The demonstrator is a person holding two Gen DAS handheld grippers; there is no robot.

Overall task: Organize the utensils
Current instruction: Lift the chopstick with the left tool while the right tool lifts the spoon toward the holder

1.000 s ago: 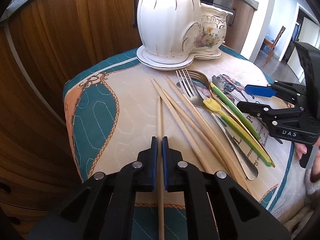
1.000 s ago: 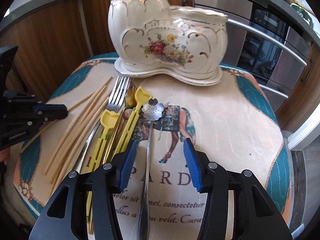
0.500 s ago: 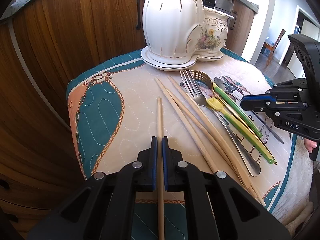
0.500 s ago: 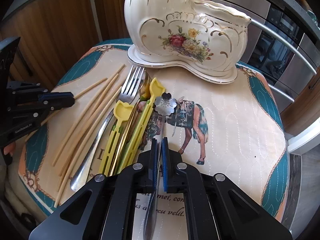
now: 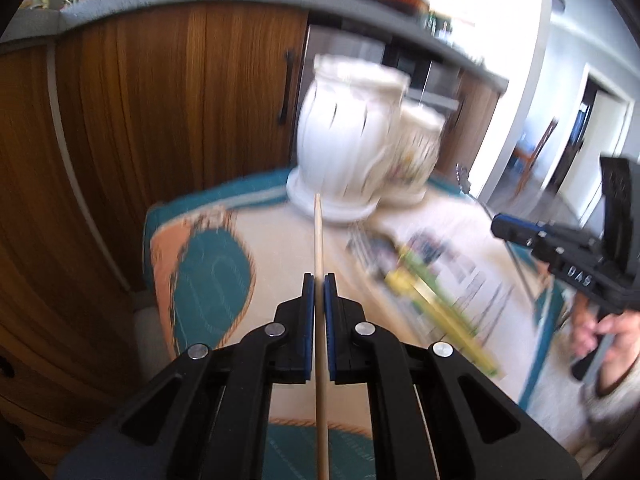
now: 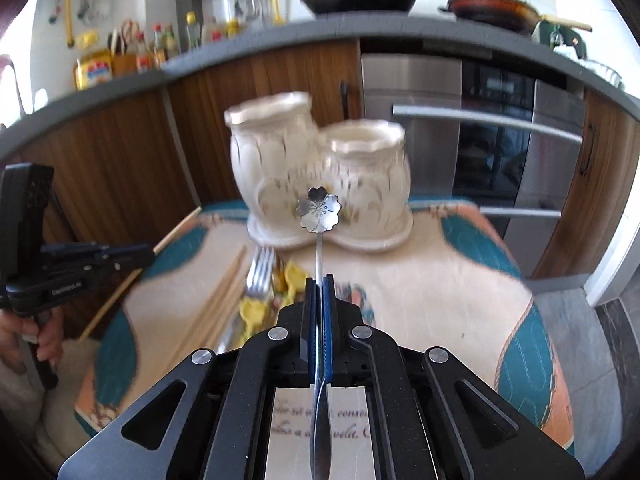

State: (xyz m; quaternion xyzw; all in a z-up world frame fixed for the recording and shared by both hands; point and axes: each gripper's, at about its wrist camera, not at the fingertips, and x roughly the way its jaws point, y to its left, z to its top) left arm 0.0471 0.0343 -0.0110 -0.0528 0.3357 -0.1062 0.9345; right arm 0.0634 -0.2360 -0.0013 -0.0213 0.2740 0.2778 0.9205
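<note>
Jaws of left gripper [image 5: 319, 280] clamped on wooden chopstick [image 5: 318, 236]; right gripper [image 6: 319, 282] clamped on flower-headed spoon [image 6: 319, 213]. Both utensils held clear above tablecloth [image 6: 448, 280], before ceramic holder [image 6: 320, 152].

A padded seat covered by a quilted cloth [image 6: 460, 288] in cream, teal and orange fills the lower middle of both views. At the far end stands a white double vase [image 6: 320, 168] on its own base. Left of centre in the right wrist view lie wooden chopsticks [image 6: 224, 300], a fork [image 6: 260, 270] and yellow-handled utensils [image 6: 254, 308], blurred
</note>
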